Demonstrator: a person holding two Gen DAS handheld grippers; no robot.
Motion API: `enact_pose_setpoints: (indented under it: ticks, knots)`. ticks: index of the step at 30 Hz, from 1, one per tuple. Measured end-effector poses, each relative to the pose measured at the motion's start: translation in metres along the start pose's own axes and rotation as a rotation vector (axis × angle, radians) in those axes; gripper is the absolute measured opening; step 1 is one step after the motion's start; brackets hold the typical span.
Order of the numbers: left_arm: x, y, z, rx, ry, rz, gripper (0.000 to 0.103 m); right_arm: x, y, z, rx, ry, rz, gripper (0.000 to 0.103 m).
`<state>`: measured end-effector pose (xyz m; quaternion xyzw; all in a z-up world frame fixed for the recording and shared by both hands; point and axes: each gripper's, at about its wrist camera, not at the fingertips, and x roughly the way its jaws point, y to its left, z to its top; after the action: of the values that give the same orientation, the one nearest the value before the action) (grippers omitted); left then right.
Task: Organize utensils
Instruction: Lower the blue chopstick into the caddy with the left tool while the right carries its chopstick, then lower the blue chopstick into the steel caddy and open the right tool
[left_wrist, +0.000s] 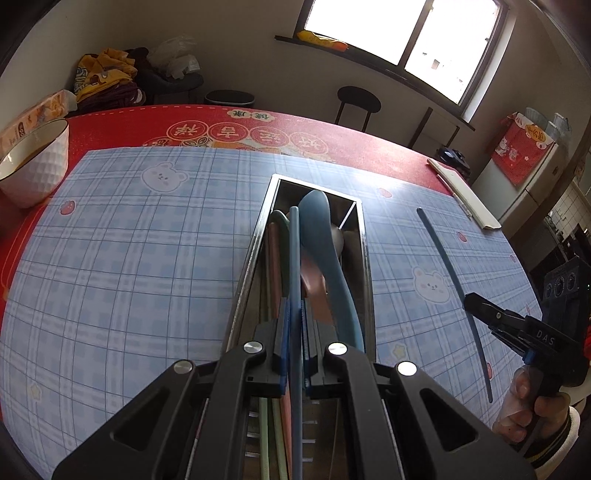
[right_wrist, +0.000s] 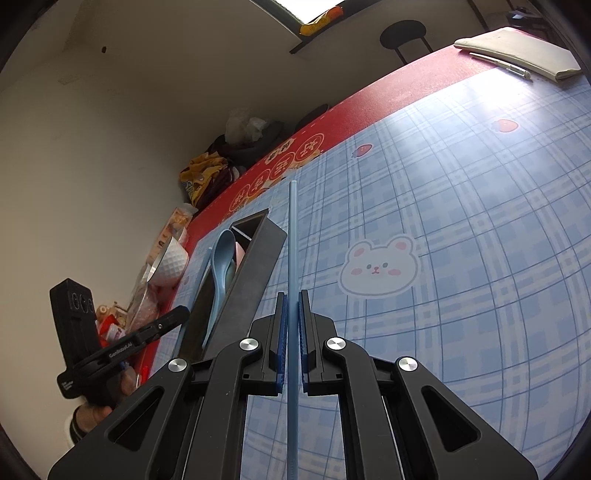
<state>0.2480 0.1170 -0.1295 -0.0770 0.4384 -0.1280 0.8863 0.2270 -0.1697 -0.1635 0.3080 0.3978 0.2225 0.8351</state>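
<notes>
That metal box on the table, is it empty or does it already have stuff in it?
Not empty. The metal box is open-topped and holds a blue spoon with pink and green utensils beside it; the left gripper holds a blue chopstick over it.

A counter (left_wrist: 110, 122) is carrying everything here, and a red cloth printed with round character emblems is covering its top. A blue plaid mat (left_wrist: 147, 258) with bear faces and strawberries is lying over most of that cloth. A long metal utensil tray (left_wrist: 364, 236) is sitting on the mat near its middle. A white textured bowl (left_wrist: 35, 162) is resting on the red cloth at the counter's left edge, just off the mat's corner. A cream notebook (left_wrist: 465, 195) with a pen beside it is lying at the far right edge.
</notes>
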Motion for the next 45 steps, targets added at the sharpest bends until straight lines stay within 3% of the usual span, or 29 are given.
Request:
enact_pose_setpoints:
  ticks: [11, 22, 28, 34, 39, 42, 45]
  knots:
    - [0.017, 0.004, 0.008, -0.001, 0.041, 0.034, 0.006, 0.01, 0.009, -0.001, -0.005, 0.012, -0.006, 0.006]
    - [0.013, -0.001, 0.0, 0.077, 0.069, 0.042, 0.007, 0.02, 0.029, -0.001, -0.008, 0.028, 0.013, 0.006]
    - [-0.012, -0.002, 0.0, 0.101, 0.011, 0.015, 0.029, 0.037, 0.055, -0.004, -0.024, 0.057, 0.027, 0.006]
    - [-0.036, -0.002, -0.002, 0.152, -0.051, 0.047, 0.05, 0.06, 0.078, -0.012, -0.022, 0.09, 0.019, 0.006]
    - [-0.052, 0.008, -0.005, 0.144, -0.098, 0.086, 0.081, 0.078, 0.091, -0.016, -0.004, 0.117, -0.016, 0.006]
    - [-0.059, 0.017, -0.007, 0.124, -0.114, 0.101, 0.089, 0.083, 0.101, -0.018, -0.011, 0.12, -0.026, 0.006]
    - [-0.062, 0.026, -0.008, 0.109, -0.116, 0.107, 0.091, 0.087, 0.107, -0.019, -0.009, 0.121, -0.032, 0.006]
